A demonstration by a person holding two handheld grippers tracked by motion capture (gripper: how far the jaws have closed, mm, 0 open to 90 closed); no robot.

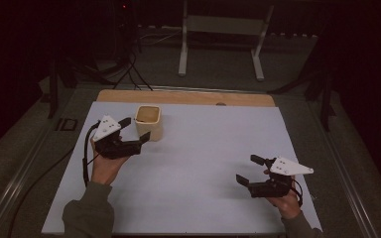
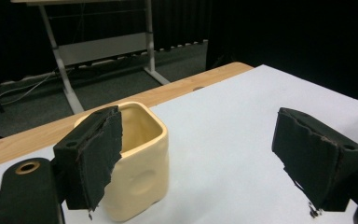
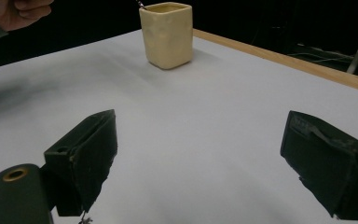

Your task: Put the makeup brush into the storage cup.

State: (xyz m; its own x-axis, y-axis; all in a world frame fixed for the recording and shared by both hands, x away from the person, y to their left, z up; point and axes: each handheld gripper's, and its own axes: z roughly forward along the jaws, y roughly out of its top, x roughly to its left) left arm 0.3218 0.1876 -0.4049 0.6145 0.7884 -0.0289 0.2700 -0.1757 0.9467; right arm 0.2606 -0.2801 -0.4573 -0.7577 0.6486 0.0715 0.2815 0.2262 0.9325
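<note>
Left fingers [image 2: 93,158]: I read them as spread wide, pinching nothing. One pad sits in front of the near wall of the cream ceramic cup [image 2: 137,163]; the other stands well apart over bare sheet. I cannot tell whether the near pad touches the wall.

Left gripper [image 1: 133,130]: I hold it level, tips pointing at the cup from the cup's left. In the high view one finger lies beside the rim and the other near the front wall, which I judge to be a stance for closing across the body.

Right fingers [image 3: 86,156]: spread wide, nothing between them, only sheet below.

Right gripper [image 1: 250,171]: I keep it low over the near right part of the bench, well apart from the cup. I judge it parked there so the left has a free approach.

Cup position: upright on the far left part of the white sheet [image 1: 203,163], near the back edge, mouth up. It looks empty as far as the interior shows.

Cup handling: rounded square walls with a shallow dimple; glazed, so I expect it to slip unless the pads bear on opposite flat faces.

Bench [image 1: 188,96]: a wooden strip shows beyond the sheet.

Surroundings: a white metal frame [image 1: 223,34] stands on the floor behind, clear of the work.
</note>
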